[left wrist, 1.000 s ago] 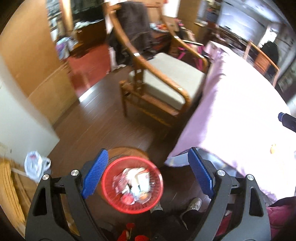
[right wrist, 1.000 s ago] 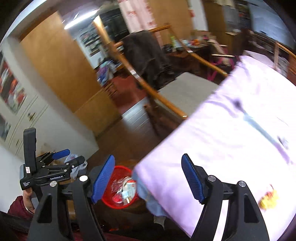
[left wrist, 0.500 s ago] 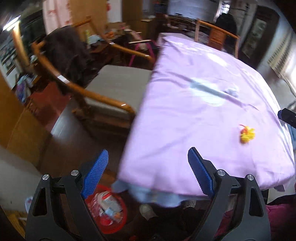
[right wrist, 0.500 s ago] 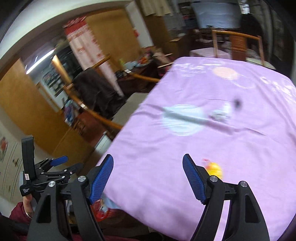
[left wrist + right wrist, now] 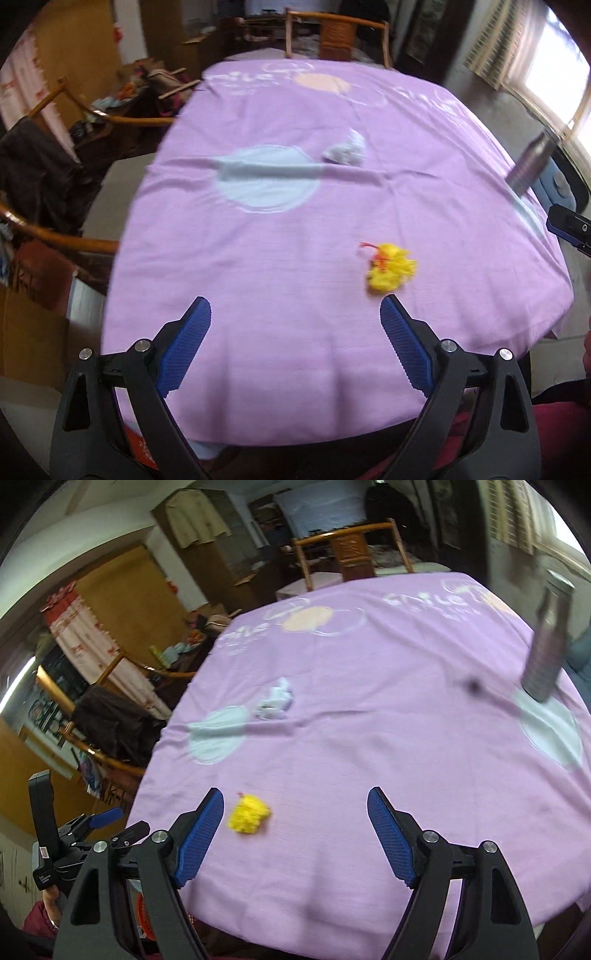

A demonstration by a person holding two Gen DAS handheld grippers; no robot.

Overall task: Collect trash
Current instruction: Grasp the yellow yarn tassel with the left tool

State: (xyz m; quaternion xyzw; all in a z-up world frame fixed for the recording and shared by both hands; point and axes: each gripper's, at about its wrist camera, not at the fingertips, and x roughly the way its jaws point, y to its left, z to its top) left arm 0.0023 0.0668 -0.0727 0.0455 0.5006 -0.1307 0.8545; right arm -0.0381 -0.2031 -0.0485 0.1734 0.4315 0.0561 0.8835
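While both tools gape wide | dark speck on cloth: R view only

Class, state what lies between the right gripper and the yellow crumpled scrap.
Only bare purple tablecloth: the right wrist view shows the yellow scrap just ahead of the open right gripper.

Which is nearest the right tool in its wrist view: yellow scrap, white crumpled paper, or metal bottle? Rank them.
1. Yellow scrap, just ahead of the right tool, by its left finger.
2. White crumpled paper, mid-table, left of centre.
3. Metal bottle, far right edge.
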